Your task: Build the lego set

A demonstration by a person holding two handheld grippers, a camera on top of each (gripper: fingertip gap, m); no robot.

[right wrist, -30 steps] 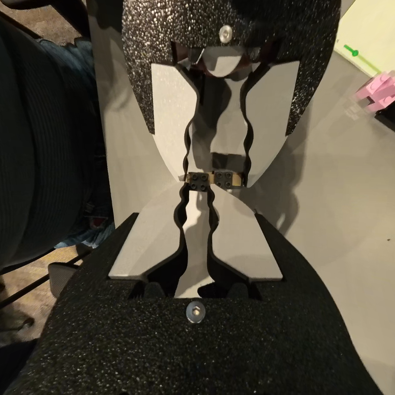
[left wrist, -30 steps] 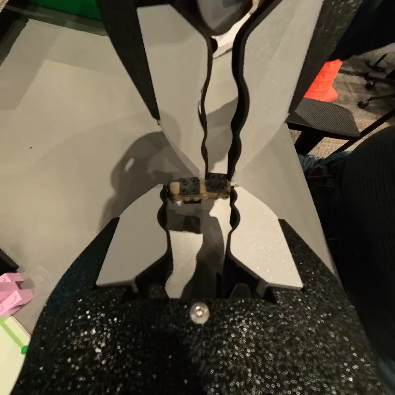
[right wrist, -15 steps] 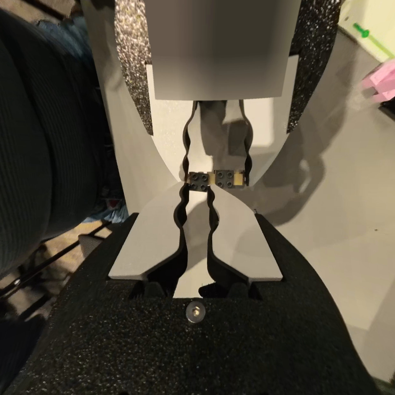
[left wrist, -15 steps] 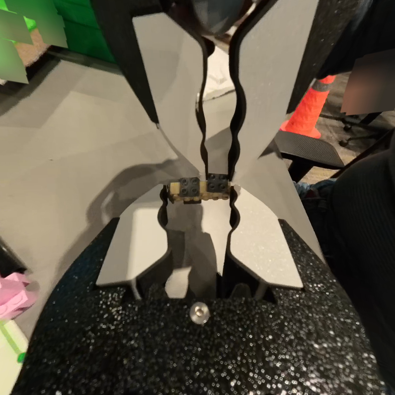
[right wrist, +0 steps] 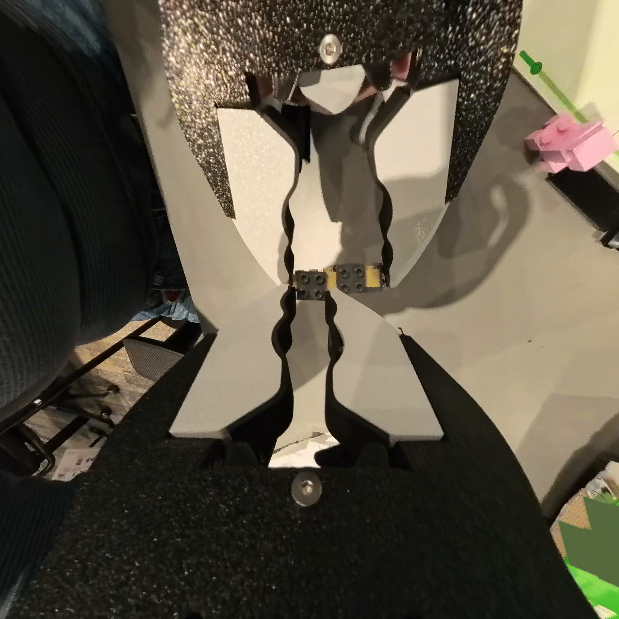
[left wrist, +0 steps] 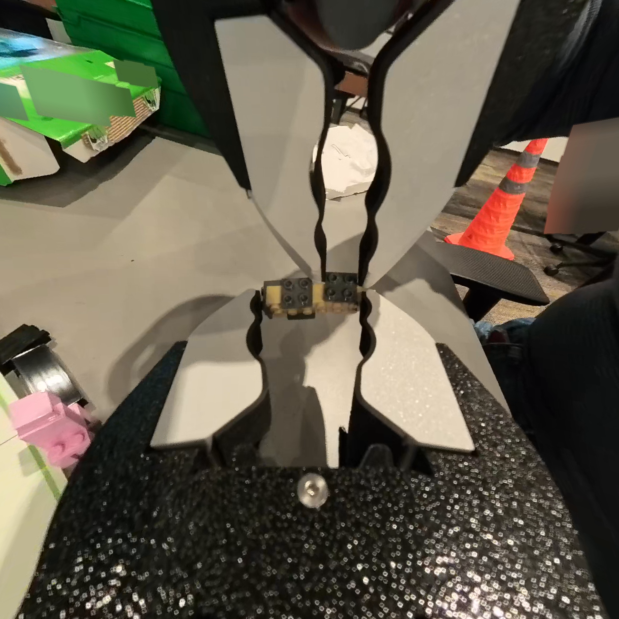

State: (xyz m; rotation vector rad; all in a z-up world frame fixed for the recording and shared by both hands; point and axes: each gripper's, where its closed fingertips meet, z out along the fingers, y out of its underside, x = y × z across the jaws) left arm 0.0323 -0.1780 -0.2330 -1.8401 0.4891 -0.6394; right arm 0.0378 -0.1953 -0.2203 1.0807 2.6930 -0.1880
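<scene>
A small lego assembly (left wrist: 294, 298) is a tan plate with two dark grey 2x2 bricks on top, held in the air above the grey table (left wrist: 100, 251). My left gripper (left wrist: 310, 303) is shut on the tan plate, one finger at each end. My right gripper (left wrist: 341, 279) comes in from the opposite side and is shut on the right-hand dark grey brick (left wrist: 341, 289). In the right wrist view my right gripper (right wrist: 310, 296) pinches that brick (right wrist: 310, 284), and the left gripper (right wrist: 336, 274) spans the plate (right wrist: 371, 278).
A pink lego piece (left wrist: 50, 425) (right wrist: 569, 144) lies at the table's side beside a black-and-silver roll (left wrist: 37, 368). A green box (left wrist: 83, 93) stands at the back. An orange cone (left wrist: 499, 207), an office chair (left wrist: 495, 278) and a person's dark clothing (right wrist: 50, 234) are off the table. My two grippers' fingertips are within a few centimetres of each other. My left gripper's tips are some 11 cm from the pink lego piece (left wrist: 50, 425). It turns up in the right wrist view (right wrist: 572, 139) as well.
Both grippers have tilted together with the assembly, so the green box and the cone have come into view. The hold on the plate and the brick is the same.
</scene>
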